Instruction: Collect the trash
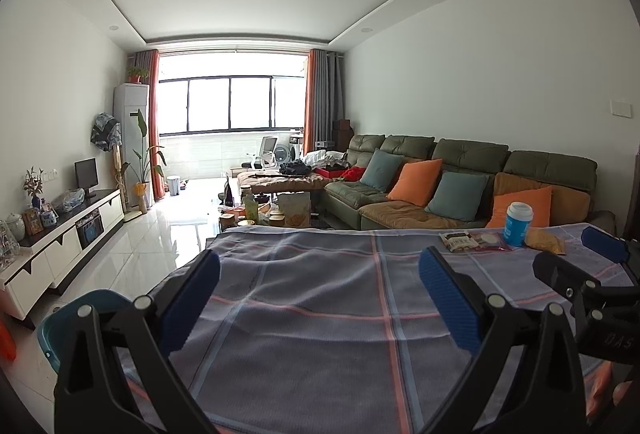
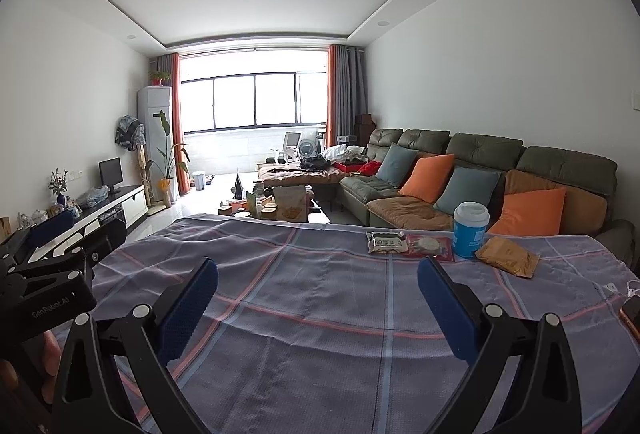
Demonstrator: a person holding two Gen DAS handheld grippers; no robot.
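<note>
A blue paper cup with a white lid stands at the far right of the plaid-covered table. Beside it lie a white snack packet, a red packet and a crumpled yellow-brown wrapper. The same cup and wrappers show in the left wrist view. My left gripper is open and empty over the table's middle. My right gripper is open and empty, well short of the trash. The right gripper also shows at the right edge of the left wrist view.
A teal plastic bin sits on the floor left of the table. A green sofa with orange and blue cushions stands behind the table. A cluttered coffee table is beyond. A TV cabinet lines the left wall.
</note>
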